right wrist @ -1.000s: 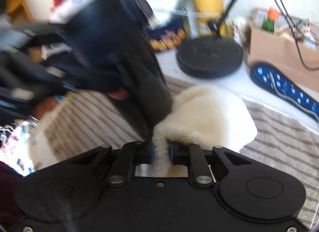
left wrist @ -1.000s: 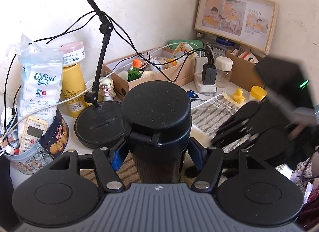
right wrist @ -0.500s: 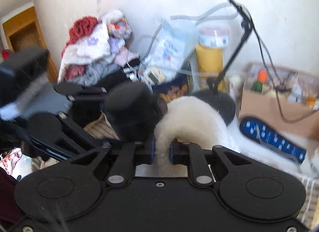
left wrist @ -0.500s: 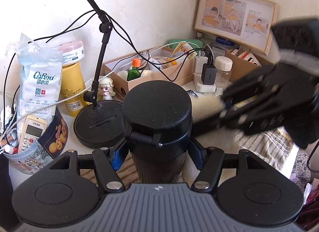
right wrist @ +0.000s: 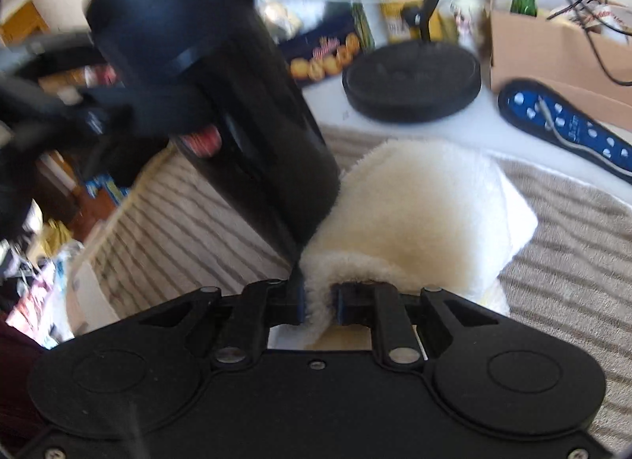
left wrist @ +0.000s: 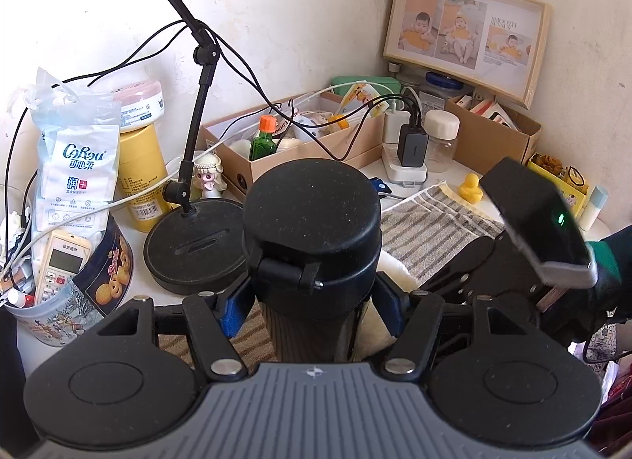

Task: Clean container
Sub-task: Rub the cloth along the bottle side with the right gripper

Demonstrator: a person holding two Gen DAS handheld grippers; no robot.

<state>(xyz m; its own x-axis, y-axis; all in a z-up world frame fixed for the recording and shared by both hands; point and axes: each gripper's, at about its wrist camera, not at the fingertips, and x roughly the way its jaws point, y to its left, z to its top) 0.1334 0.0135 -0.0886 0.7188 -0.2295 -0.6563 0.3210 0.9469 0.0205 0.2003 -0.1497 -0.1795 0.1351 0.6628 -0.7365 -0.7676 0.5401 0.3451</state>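
Clamping the rigid, slick flask (left wrist: pixel 312 230) mid-body, the left gripper (left wrist: pixel 314 301) steadies it; the right gripper (right wrist: pixel 319 303) pinches a soft cloth (right wrist: pixel 414 198) against its side.

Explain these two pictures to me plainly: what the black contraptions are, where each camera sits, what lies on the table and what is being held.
No robot here: a person holds a two-finger gripper in each hand, each with its own camera looking forward along the fingers. In the left one's view, the left gripper clamps an upright black container with its lid shut. In the right one's view, the right gripper pinches a fluffy white cloth against the container's side. Both stand over a striped towel on a cluttered white table, beside a round lamp base.
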